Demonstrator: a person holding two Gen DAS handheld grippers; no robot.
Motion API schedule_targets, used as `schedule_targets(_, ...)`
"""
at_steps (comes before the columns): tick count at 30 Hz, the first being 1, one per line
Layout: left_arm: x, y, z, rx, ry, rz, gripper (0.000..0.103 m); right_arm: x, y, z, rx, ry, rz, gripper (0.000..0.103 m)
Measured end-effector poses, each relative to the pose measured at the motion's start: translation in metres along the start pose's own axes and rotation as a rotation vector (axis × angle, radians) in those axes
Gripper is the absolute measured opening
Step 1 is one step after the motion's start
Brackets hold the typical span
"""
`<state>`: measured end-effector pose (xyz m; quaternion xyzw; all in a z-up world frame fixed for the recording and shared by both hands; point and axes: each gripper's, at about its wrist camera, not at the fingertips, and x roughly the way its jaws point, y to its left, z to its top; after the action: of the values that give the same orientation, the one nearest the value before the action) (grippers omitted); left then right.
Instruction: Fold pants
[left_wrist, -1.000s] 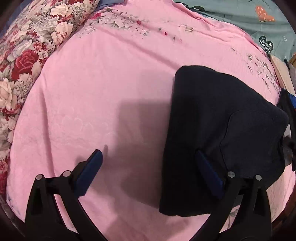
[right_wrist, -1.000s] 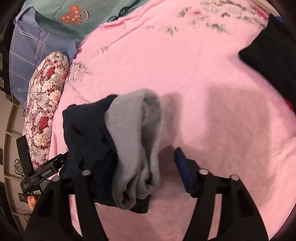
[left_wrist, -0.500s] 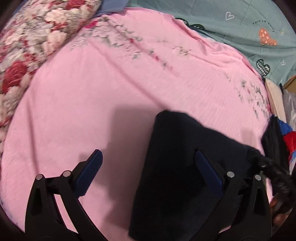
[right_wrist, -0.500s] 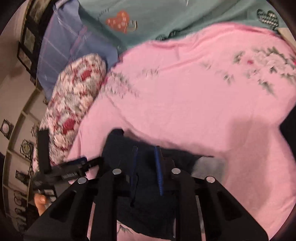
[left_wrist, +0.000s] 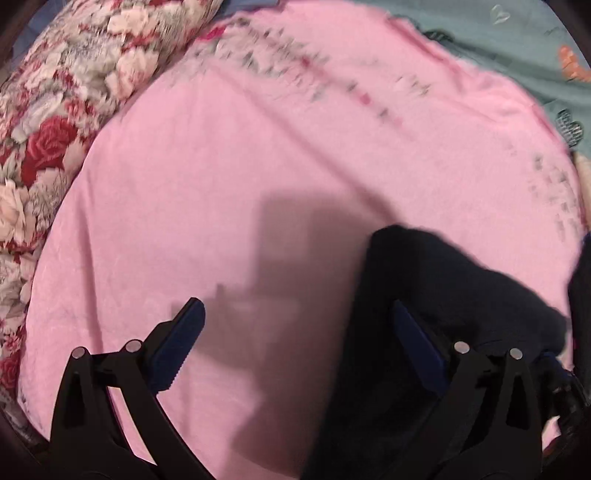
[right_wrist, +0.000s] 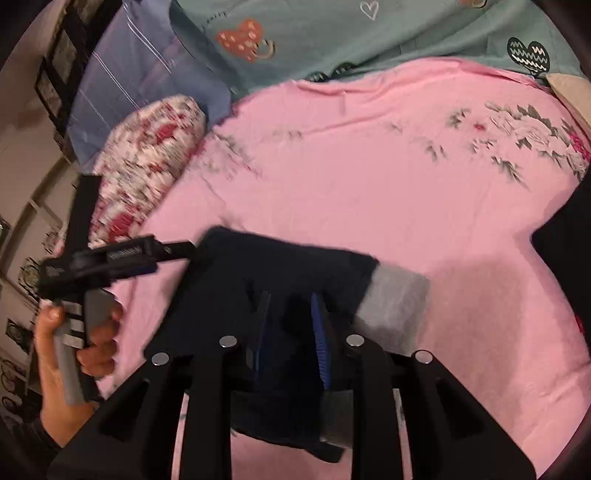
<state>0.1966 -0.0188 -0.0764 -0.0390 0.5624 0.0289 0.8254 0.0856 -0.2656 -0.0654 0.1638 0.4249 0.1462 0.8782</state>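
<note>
The dark navy pants (right_wrist: 280, 269) with a grey waistband (right_wrist: 395, 306) lie folded in a bundle on the pink bedsheet (right_wrist: 369, 184). My right gripper (right_wrist: 290, 325) is shut on the bundle's near edge. In the left wrist view the pants (left_wrist: 424, 295) lie at the lower right on the sheet (left_wrist: 221, 166). My left gripper (left_wrist: 295, 332) is open and empty, its right finger over the pants' left edge. In the right wrist view the left gripper (right_wrist: 177, 251) is at the pants' left side, held by a hand (right_wrist: 74, 350).
A floral bolster (left_wrist: 55, 110) lies along the left; it also shows in the right wrist view (right_wrist: 147, 158). A teal blanket (right_wrist: 332, 37) and a blue pillow (right_wrist: 140, 74) lie at the back. Another dark garment (right_wrist: 569, 240) lies at the right edge.
My right gripper has shut on the pants bundle, which now lies flatter with the grey waistband to the right. The left gripper stayed open and shifted slightly beside the pants.
</note>
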Motion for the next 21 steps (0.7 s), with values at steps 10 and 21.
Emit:
schedule_targets(10,-0.029,0.016,-0.054,0.05,-0.044,-0.114,0.101,-0.025,-0.004,-0.034,0.096,0.077,0.163,0.019)
schedule_targets(21,-0.036,0.029,-0.056,0.044,0.019,-0.207,0.101,-0.04,-0.015,-0.043,0.193,0.087,0.225,0.047)
